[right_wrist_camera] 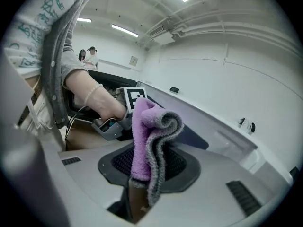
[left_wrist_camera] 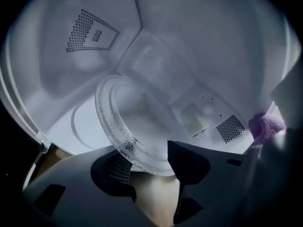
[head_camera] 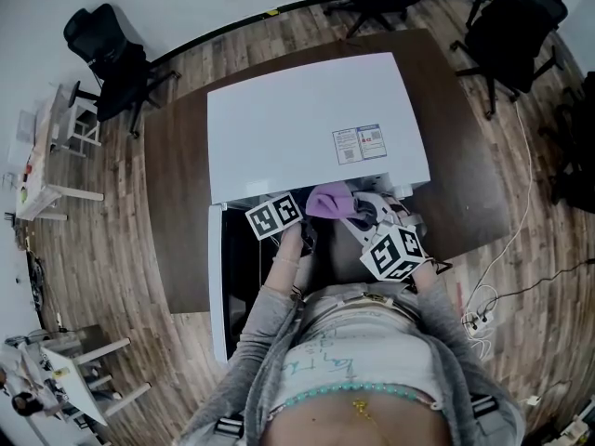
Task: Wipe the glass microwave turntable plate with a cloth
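left gripper [left_wrist_camera: 147,161]: jaws wide apart, the near rim of the glass plate [left_wrist_camera: 135,122] between them, unpinched, inside the microwave [left_wrist_camera: 213,41]. right gripper [right_wrist_camera: 147,174]: jaws clamped on the folded purple cloth [right_wrist_camera: 150,131]. wiping looks due next, so cloth onto glass.

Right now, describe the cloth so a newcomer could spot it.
A white microwave sits open on the brown table. At its mouth the right gripper pinches the cloth: a folded fuzzy strip, purple one side, grey the other, the only purple thing.
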